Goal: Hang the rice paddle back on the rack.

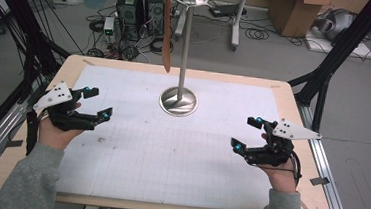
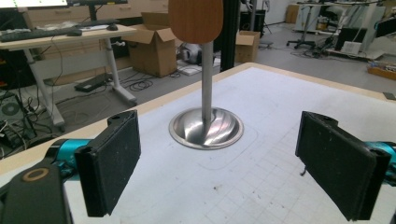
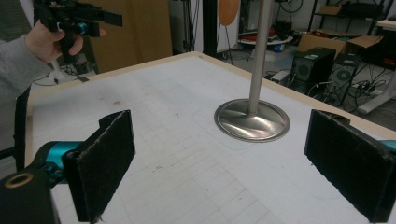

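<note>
Metal stand (image 1: pixel 182 59) with round base toward the back of the white table mat (image 1: pixel 170 148), brown wooden utensil (image 1: pixel 167 33) hanging off its top, left gripper (image 1: pixel 98 102) and right gripper (image 1: pixel 244 134) both spread wide, well apart on either side

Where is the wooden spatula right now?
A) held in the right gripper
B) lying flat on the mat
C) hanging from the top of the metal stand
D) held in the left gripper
C: the spatula hangs from a hook at the top of the stand, clear of the mat, while the left gripper and right gripper are both open and empty.
</note>
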Tool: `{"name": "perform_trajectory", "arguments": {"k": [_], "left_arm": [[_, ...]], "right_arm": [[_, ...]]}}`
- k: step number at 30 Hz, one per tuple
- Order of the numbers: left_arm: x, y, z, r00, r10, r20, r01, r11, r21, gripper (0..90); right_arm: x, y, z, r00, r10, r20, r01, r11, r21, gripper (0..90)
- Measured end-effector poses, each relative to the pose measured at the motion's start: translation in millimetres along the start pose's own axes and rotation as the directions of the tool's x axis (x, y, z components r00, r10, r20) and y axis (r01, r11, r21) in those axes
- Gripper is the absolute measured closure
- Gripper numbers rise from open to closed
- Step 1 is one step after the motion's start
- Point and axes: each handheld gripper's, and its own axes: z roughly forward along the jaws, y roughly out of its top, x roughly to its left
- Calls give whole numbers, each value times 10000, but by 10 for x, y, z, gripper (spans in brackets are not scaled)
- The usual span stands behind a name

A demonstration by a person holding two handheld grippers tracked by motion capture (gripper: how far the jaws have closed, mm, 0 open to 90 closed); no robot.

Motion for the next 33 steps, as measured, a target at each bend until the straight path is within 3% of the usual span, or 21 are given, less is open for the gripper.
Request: {"name": "perform_trajectory", "arguments": {"k": [1,4,9,14,16,17,19,25,30,33], "left_arm": [[-41,-11,-10,9997,220,-122,-219,9997,145,144],[-125,-45,-16,9993,350,-137,-348,9993,104,145],[-170,-88,-32,9994,292,-184,-290,9995,103,145],[-149,-122,-110,9992,-17,-404,13,9999,-110,145],[-143,-148,-176,9964,-101,-837,90,9999,-132,148],[-143,-148,-176,9964,-101,-837,90,9999,-132,148],[-129,-149,-230,9932,44,-1168,-25,9999,157,148],[-92,-145,-352,9909,-102,-1340,95,9999,-63,147],[-10,-212,-466,9850,-522,-1642,485,9985,-266,146],[10,-232,-494,9822,-578,-1788,538,9982,-270,146]], "right_arm": [[-11,-2,-1,10000,61,0,-61,10000,6,73],[-27,-9,3,10000,69,14,-69,10000,18,73],[-50,-36,11,9998,187,42,-187,9998,43,73],[-76,-53,-13,9995,290,130,-290,9996,-16,73],[-108,-72,-39,9989,381,276,-377,9992,-137,73],[-112,-76,-49,9985,442,309,-439,9990,-120,73],[-135,-85,-63,9981,478,384,-468,9986,-261,73],[-171,-112,-103,9970,535,566,-517,9981,-335,73],[-237,-168,-162,9935,593,969,-554,9976,-423,73],[-267,-196,-186,9912,651,1152,-600,9971,-475,74]]}}
